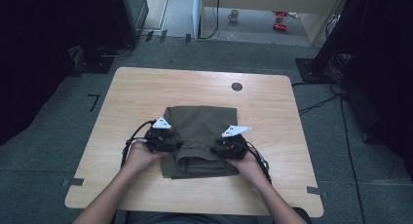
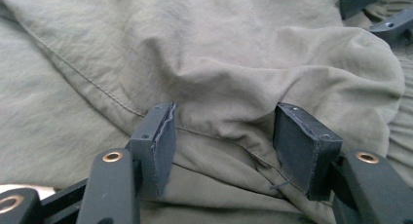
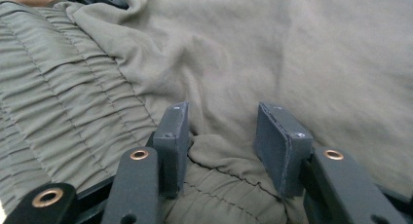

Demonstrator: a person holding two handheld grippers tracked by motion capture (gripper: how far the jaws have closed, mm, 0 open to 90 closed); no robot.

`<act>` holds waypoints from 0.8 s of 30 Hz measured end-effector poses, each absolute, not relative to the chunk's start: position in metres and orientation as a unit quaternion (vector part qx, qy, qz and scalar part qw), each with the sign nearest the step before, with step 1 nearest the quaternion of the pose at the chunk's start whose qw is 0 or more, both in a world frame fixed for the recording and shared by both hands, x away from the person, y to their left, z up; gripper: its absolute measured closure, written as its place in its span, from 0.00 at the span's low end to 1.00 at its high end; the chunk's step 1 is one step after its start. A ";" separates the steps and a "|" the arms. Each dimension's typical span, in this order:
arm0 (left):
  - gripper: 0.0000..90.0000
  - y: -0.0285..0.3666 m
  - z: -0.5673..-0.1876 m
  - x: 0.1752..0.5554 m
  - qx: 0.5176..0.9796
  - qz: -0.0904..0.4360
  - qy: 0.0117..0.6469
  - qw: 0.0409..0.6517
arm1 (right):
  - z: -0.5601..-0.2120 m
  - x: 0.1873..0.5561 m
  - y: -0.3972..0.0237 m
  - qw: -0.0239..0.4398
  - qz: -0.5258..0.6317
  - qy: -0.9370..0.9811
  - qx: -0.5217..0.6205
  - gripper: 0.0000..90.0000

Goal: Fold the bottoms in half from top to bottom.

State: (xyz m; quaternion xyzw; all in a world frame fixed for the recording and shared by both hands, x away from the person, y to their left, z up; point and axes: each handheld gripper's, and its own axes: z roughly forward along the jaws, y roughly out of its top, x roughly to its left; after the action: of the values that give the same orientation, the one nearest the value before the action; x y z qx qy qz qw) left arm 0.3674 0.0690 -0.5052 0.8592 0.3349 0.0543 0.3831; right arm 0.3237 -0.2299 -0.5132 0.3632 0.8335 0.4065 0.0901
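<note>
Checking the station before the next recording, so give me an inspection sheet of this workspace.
Surface: light wooden table, round dark grommet near the far edge.
Job's things: folded olive garment at the table's middle, elastic waistband gathered.
Clutter: nothing seen on the table.
Grippers: left gripper and right gripper open, jaws astride fabric folds.
Cables: black cable loops from the left gripper; more on the floor.
Surroundings: grey carpet, dark stands, mug on the far floor.

Light wooden table (image 1: pixel 146 87) on grey carpet floor (image 1: pixel 58 117), dark curtains (image 1: pixel 29 48) at both sides, mug (image 1: pixel 234 15) on floor beyond
</note>
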 end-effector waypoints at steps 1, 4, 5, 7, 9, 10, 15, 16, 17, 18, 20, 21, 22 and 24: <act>0.47 0.070 -0.506 0.370 0.858 0.053 0.335 0.385 | -0.514 0.325 -0.230 0.089 0.410 0.829 0.370 0.62; 0.48 0.071 -0.508 0.379 0.854 0.049 0.336 0.395 | -0.516 0.329 -0.231 0.091 0.417 0.822 0.378 0.63; 0.48 0.070 -0.508 0.381 0.853 0.051 0.338 0.395 | -0.516 0.330 -0.231 0.095 0.417 0.820 0.380 0.63; 0.49 0.068 -0.508 0.386 0.852 0.056 0.339 0.394 | -0.516 0.333 -0.230 0.098 0.415 0.819 0.385 0.63; 0.49 0.067 -0.508 0.391 0.848 0.061 0.348 0.395 | -0.513 0.339 -0.228 0.097 0.403 0.823 0.388 0.63; 0.49 0.067 -0.508 0.393 0.846 0.060 0.353 0.395 | -0.513 0.342 -0.227 0.105 0.403 0.822 0.388 0.63; 0.54 0.073 -0.500 0.394 0.831 0.046 0.372 0.410 | -0.511 0.348 -0.228 0.094 0.409 0.812 0.406 0.61; 0.54 0.074 -0.496 0.392 0.831 0.051 0.372 0.410 | -0.509 0.346 -0.228 0.097 0.411 0.810 0.407 0.60; 0.54 0.074 -0.491 0.389 0.832 0.052 0.368 0.411 | -0.505 0.344 -0.228 0.101 0.414 0.809 0.405 0.60; 0.55 0.073 -0.486 0.385 0.833 0.053 0.364 0.414 | -0.501 0.341 -0.228 0.108 0.417 0.807 0.403 0.59; 0.56 0.072 -0.476 0.377 0.835 0.052 0.356 0.417 | -0.493 0.333 -0.228 0.120 0.427 0.805 0.393 0.60; 0.58 0.070 -0.472 0.372 0.837 0.052 0.350 0.418 | -0.489 0.329 -0.228 0.126 0.431 0.804 0.390 0.60; 0.59 0.069 -0.469 0.367 0.838 0.054 0.344 0.420 | -0.487 0.325 -0.228 0.130 0.433 0.804 0.386 0.62; 0.61 0.066 -0.465 0.360 0.839 0.053 0.336 0.424 | -0.484 0.318 -0.229 0.132 0.435 0.804 0.384 0.66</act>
State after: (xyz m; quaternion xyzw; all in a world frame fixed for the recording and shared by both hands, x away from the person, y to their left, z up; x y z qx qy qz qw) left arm 0.3600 0.0659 -0.4648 0.8392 0.3363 0.0531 0.4241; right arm 0.3184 -0.2293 -0.4835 0.3837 0.8038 0.4350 0.1320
